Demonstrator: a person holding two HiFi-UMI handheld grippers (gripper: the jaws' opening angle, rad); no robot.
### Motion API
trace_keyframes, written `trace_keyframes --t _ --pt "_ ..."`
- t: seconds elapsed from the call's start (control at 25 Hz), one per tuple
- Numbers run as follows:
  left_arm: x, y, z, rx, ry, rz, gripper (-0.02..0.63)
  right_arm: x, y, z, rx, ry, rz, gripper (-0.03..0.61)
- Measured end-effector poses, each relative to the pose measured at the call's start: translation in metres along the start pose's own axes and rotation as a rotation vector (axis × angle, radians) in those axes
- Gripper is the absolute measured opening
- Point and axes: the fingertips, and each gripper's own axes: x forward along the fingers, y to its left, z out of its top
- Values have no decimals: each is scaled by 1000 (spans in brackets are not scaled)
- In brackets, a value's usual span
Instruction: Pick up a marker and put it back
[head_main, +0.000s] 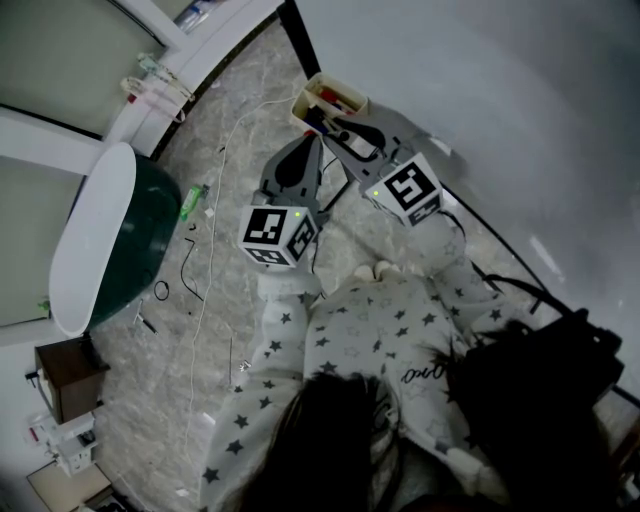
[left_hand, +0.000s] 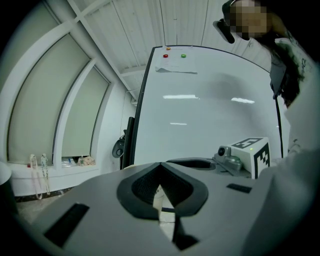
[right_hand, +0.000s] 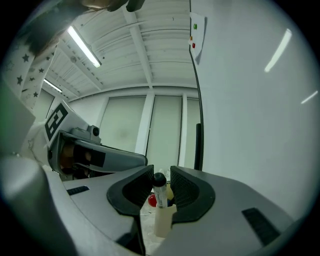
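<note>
Right gripper (right_hand: 161, 182) grasping the black-capped marker (right_hand: 159, 190), jaws closed about its upper barrel. The marker stands upright, its lower end in the cream marker holder (right_hand: 162, 222), which sits at the lower edge of the whiteboard (right_hand: 250, 100) near a corner. Left gripper (left_hand: 161, 167) clenched, pads meeting at the tip with nothing between them, just beside the right gripper.

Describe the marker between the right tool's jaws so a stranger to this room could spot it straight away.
Find the big whiteboard; against its dark edge sits a small cream holder. The marker stands upright in it, between the jaws of the right tool. It has a black cap and a pale barrel, unlike the red-capped one beside it.
</note>
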Motion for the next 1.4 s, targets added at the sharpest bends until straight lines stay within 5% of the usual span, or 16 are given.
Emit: trace_keyframes --t 0.44,0.52,0.56,1.4 --pt "-10 7 14 16 -44 23 1 -37 9 72 -25 -142 7 84" --pt "-9 4 15 21 -47 13 0 -41 8 76 -21 -147 -4 79" --pt "-10 0 18 25 -49 6 1 -43 7 78 -26 -148 -12 6" --pt "-23 -49 51 86 -49 -88 0 -59 26 80 46 -110 4 6"
